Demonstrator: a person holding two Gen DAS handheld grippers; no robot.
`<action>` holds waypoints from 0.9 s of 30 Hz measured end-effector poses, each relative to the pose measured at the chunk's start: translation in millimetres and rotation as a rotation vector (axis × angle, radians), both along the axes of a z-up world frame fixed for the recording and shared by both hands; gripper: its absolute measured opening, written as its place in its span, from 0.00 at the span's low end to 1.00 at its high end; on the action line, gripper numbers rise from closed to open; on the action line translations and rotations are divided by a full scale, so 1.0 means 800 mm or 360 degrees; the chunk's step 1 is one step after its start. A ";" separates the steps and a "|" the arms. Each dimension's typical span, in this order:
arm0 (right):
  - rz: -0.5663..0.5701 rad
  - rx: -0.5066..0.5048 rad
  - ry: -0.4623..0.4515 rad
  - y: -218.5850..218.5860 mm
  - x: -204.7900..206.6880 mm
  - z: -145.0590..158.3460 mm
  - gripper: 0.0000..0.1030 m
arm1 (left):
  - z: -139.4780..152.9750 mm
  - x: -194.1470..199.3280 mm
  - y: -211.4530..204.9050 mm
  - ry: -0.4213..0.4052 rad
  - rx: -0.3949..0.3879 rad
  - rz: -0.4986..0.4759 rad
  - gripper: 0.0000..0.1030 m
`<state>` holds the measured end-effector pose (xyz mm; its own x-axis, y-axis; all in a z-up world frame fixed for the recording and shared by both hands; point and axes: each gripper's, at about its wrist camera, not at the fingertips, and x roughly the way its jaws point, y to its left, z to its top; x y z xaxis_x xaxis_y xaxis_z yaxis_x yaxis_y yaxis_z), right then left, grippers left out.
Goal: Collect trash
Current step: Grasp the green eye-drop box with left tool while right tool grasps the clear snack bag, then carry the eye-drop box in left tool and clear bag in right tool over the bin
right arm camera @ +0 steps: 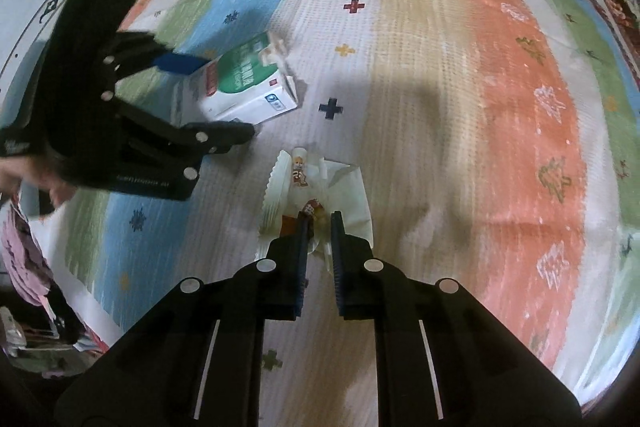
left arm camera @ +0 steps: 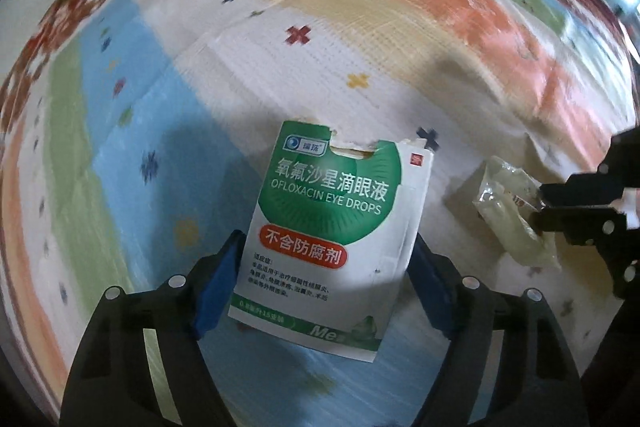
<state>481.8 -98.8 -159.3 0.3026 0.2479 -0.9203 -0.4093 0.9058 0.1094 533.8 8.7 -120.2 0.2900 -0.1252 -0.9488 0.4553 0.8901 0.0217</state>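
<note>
Box (left arm camera: 326,227) lies on the striped rug (left arm camera: 400,39), straddled by the wide left hand-held gripper (left arm camera: 320,291). Just right, the right hand-held gripper (right arm camera: 320,219) pinches a wrapper (right arm camera: 316,191). Torn, soft cardboard could buckle or slip if squeezed off-centre.

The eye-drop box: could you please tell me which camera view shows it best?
The left wrist view: the eye-drop box fills the centre, its printed front readable, between the left tongs. The right wrist view shows it smaller and blurred, at an angle, torn flap up.
</note>
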 end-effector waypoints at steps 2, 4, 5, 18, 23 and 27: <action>-0.0018 -0.0016 -0.0022 -0.004 -0.004 0.006 0.10 | 0.010 -0.012 0.013 -0.0027 -0.0048 0.0127 0.74; -0.0041 -0.0011 -0.0040 -0.006 -0.012 0.015 0.09 | 0.018 -0.028 0.029 -0.0027 -0.0139 0.0283 0.74; -0.0045 -0.0001 -0.0036 -0.007 -0.016 0.018 0.09 | 0.022 -0.038 0.033 -0.0031 -0.0167 0.0335 0.74; 0.0015 -0.0015 -0.0110 0.002 -0.093 0.061 0.09 | 0.067 -0.152 0.110 -0.0098 -0.0327 0.0972 0.72; 0.0004 0.0007 -0.0173 0.006 -0.122 0.081 0.09 | 0.079 -0.194 0.100 -0.0153 -0.0262 0.1000 0.72; -0.0016 0.0036 -0.0193 0.004 -0.145 0.092 0.09 | 0.084 -0.221 0.101 -0.0140 -0.0257 0.1064 0.72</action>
